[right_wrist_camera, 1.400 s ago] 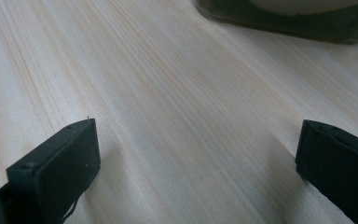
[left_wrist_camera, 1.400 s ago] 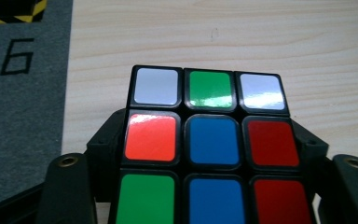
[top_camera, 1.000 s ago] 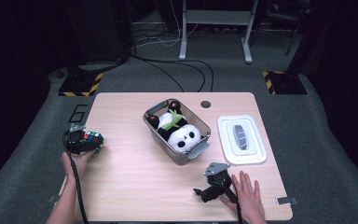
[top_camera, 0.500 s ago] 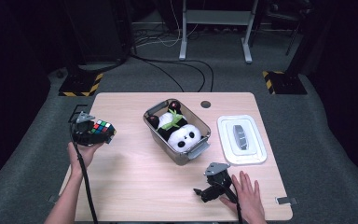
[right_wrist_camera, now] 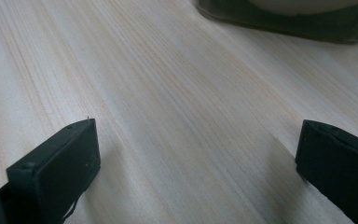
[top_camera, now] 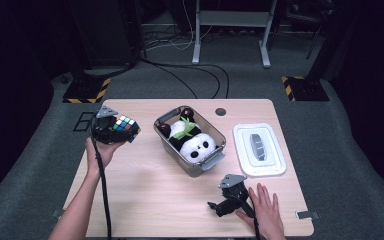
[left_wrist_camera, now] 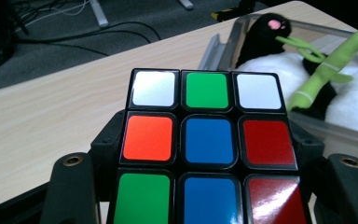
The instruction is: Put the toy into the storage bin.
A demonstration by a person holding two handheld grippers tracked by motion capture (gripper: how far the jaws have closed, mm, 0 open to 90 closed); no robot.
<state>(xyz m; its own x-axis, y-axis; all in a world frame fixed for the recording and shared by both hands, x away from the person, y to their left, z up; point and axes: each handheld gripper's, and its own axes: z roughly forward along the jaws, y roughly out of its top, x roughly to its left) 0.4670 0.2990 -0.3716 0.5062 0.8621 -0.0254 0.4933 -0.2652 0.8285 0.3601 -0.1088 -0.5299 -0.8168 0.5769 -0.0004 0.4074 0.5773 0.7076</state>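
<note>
Left claw clamps glossy square-tiled puzzle cube; right claw spread wide, empty, over pale wood-grain table.

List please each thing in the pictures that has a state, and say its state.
Left gripper: shut on the puzzle cube, held above the table.
Right gripper: open, lying on the table, nothing between its jaws.
Clear bin: open, holds the panda toy.
Lid: off the bin, flat on the table beside it.
</note>
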